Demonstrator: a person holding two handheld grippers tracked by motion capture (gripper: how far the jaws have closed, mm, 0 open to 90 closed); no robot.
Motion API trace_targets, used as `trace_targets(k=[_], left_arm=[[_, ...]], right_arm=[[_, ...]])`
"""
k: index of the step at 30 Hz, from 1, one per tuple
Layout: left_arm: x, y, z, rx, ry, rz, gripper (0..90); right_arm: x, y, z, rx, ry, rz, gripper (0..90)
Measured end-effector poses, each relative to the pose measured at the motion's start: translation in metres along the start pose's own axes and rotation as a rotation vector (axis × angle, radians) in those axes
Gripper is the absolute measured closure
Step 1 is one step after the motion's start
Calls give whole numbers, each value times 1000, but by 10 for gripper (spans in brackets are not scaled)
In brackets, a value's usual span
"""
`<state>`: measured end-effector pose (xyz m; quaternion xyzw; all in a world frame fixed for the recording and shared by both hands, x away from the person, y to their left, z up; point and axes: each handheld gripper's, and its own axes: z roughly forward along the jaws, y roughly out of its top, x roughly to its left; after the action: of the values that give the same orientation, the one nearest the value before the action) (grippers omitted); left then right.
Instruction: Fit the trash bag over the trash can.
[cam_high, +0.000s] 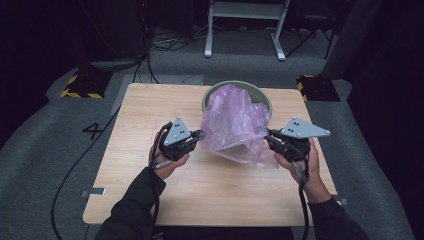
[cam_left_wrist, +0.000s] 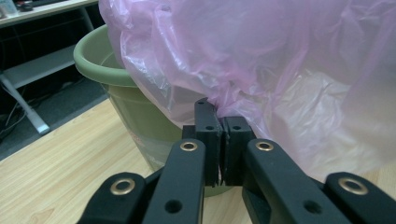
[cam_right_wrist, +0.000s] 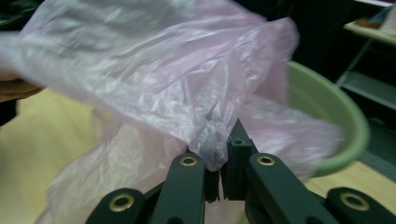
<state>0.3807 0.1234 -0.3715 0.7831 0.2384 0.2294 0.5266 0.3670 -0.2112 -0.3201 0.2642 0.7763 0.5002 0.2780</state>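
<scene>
We have a thin pink plastic bag stretched between our two grippers above the wooden table. Its upper part bunches over the mouth of a green bucket that stands at the far middle of the table, and its lower edge hangs down in front of the bucket, close to the tabletop.

Our left gripper pinches the bag's left edge: in the left gripper view its jaws are pressed together with a fold of the pink film caught between the pads, and the bucket's rim and wall sit just behind. Our right gripper holds the bag's right edge; in the right gripper view a gathered tail of film drops between the closed jaws, with the bucket's rim curving off to the side.

Beyond the table lie grey floor and the white legs of a stand.
</scene>
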Motion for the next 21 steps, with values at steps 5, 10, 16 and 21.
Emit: trace_targets(k=[5,10,16,21], left_arm=[[9,0,1,-5,6,-17,888],[20,4,2,-26,42,-27,889],[28,6,5,-22,59,-30,891],[38,7,10,-21,81,-48,891]], right_arm=[[-26,4,-2,-19,-53,22,881],[-55,8,9,33,-125,8,880],[-76,10,21,70,-156,49,879],[-88,9,33,88,-182,60,877]])
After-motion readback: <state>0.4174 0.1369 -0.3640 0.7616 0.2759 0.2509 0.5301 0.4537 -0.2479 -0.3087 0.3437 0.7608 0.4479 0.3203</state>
